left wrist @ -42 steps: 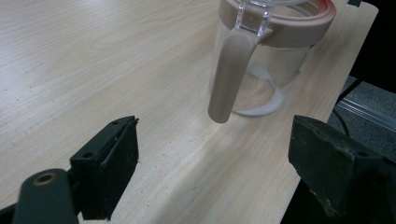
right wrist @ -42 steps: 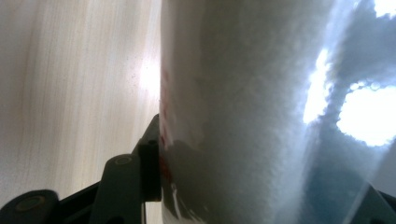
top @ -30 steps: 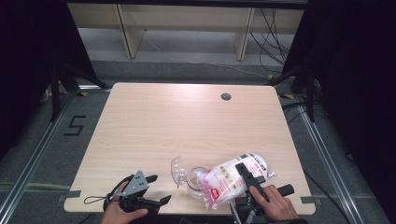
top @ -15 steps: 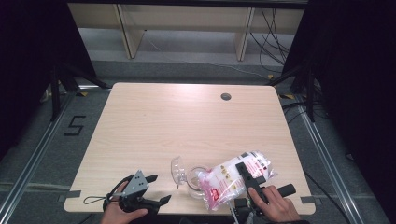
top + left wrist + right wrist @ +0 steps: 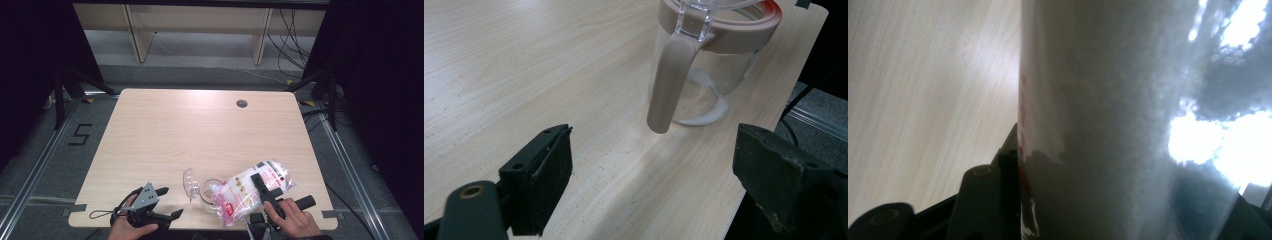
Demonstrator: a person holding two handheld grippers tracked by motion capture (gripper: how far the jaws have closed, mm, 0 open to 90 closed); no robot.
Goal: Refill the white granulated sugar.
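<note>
White granules packed a clear plastic bag with red print (image 5: 252, 191), which lay tilted at the lower right of the high view, its lower corner hanging over the open mouth of a clear jug with a beige rim and handle (image 5: 207, 189). In the right gripper view the bag (image 5: 1128, 115) pressed up against the lens, grainy and pale, with one dark jaw of the right claw (image 5: 265, 187) flat against its side. That claw held the bag across its middle, jaws set fairly wide around the bulk.

Such a bag would probably handle heavy and slack: its contents shift, the film is slippery, and a grip near one end would let the rest sag. Taking it across the fullest part, as here, seemed the safest hold, though a hard squeeze might burst the film.

The jug (image 5: 704, 60) stood near the front edge of the pale wood counter (image 5: 200, 130), its hinged clear lid (image 5: 190, 181) flipped up to the left. A thin white layer showed at its bottom in the left gripper view. It looked stiff and light, likely to tip if bumped; the handle faced the left claw (image 5: 160, 202), which rested on the counter at lower left, jaws spread wide and holding nothing.
</note>
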